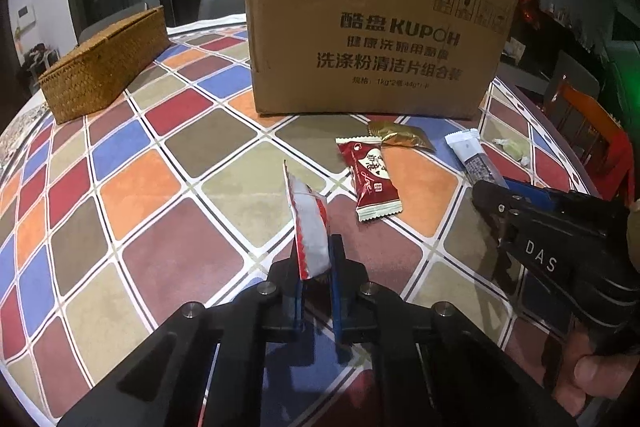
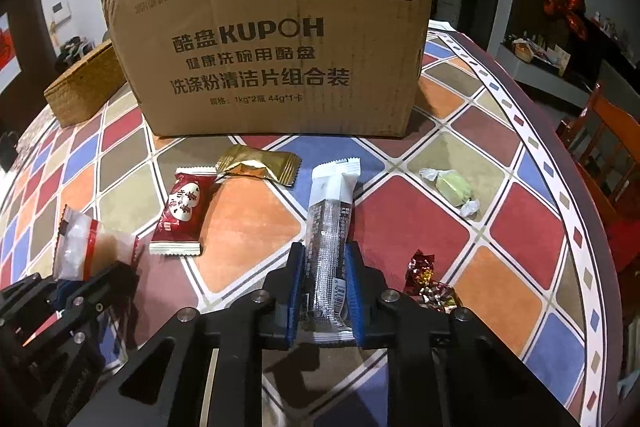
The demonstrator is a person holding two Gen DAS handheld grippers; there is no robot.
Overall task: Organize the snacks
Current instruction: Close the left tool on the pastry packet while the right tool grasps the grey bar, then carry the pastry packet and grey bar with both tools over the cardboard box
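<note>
On table (image 2: 460,131): 6 snacks (image 2: 182,213), 1 box (image 2: 272,39).

a tablecloth (image 2: 256,227) checked in orange, red, blue, olive and maroon squares with white lines. a plain brown cardboard box (image 2: 280,39) with dark print. a golden-tan woven basket box (image 1: 104,67). snack wrappers: a dark red packet (image 2: 182,215) with a white heart, a shiny gold packet (image 2: 260,163), a white-and-black stick (image 2: 332,211), a pale green candy (image 2: 452,189), a white-and-red pouch (image 1: 310,227).
</note>
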